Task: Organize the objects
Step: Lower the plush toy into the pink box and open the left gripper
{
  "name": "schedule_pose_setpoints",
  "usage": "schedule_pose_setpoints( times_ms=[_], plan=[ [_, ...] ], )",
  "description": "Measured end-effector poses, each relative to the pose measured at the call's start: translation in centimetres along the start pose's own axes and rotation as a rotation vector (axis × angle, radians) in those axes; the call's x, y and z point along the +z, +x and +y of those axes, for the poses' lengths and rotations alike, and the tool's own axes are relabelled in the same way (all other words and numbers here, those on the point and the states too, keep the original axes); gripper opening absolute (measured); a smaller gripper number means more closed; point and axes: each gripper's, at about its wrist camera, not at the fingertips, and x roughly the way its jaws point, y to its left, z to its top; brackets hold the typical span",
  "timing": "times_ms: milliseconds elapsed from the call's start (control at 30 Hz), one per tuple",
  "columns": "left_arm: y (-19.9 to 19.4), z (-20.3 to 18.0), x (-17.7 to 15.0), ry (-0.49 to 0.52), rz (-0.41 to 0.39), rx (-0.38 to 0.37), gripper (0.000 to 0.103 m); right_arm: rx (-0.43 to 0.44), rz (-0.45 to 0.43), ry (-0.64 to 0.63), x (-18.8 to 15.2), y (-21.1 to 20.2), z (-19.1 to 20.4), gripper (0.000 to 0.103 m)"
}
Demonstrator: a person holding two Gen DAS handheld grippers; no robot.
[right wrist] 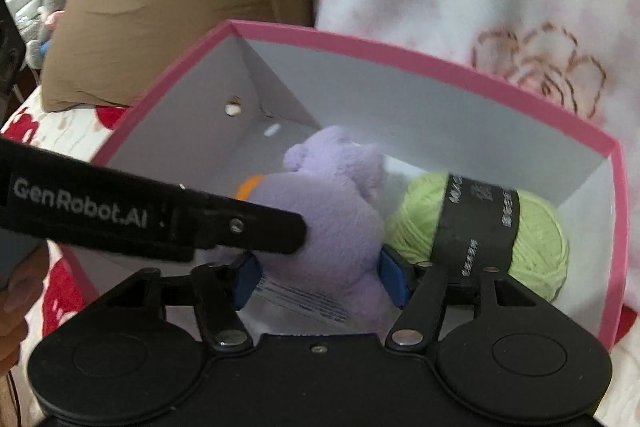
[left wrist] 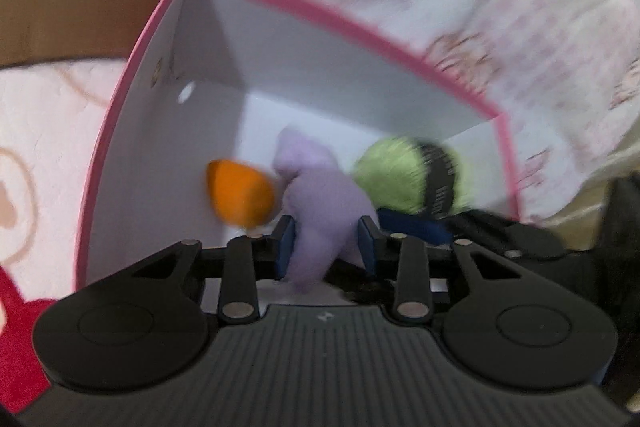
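The purple plush toy (right wrist: pixel 332 223) was down inside the pink-rimmed box (right wrist: pixel 400 55), sitting between an orange thing (left wrist: pixel 240 193) on one side and a ball of green yarn (right wrist: pixel 532 239) with a black label on the other. Both tools were on it at once. The left gripper (left wrist: pixel 326 247) had its blue pads right against a narrow bit of the plush, so its jaws looked closed on the toy. The right gripper (right wrist: pixel 320 277) had its jaws set wider around the fat part of the body, pads touching or nearly touching the fur, honestly couldn't tell if it was really squeezing or just bracketing it.

Best guess on the step: the plush was being settled into the box with the other stuff, basically the placing part of the tidy-up. The left view was blurry, so things looked mid-motion there.

Next move would probably call for letting go cleanly, opening both sets of jaws without the fur snagging, then lifting straight up so the box walls and the yarn don't get bumped.

The box itself sat on a bed with a pink floral blanket (right wrist: pixel 500 7) behind it and a brown pillow (right wrist: pixel 168 7) off to the left.
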Motion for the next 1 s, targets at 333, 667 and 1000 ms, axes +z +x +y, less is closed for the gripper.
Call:
schedule_pose_setpoints(
  times_ms=[333,667,1000],
  plan=[
    [1.1,-1.3,0.0,0.068,-0.044,0.059,0.030,-0.108,-0.035,0.015,0.0,-0.4,0.8,0.055],
    [-0.6,-1.2,-0.1,0.053,-0.080,0.076,0.030,-0.261,-0.037,0.069,-0.4,-1.1,1.3,0.051],
    [-4.4,-2.9,-1.6,0.155,-0.047,0.126,0.030,-0.196,-0.132,0.187,-4.0,-8.6,1.2,0.067]
  ],
)
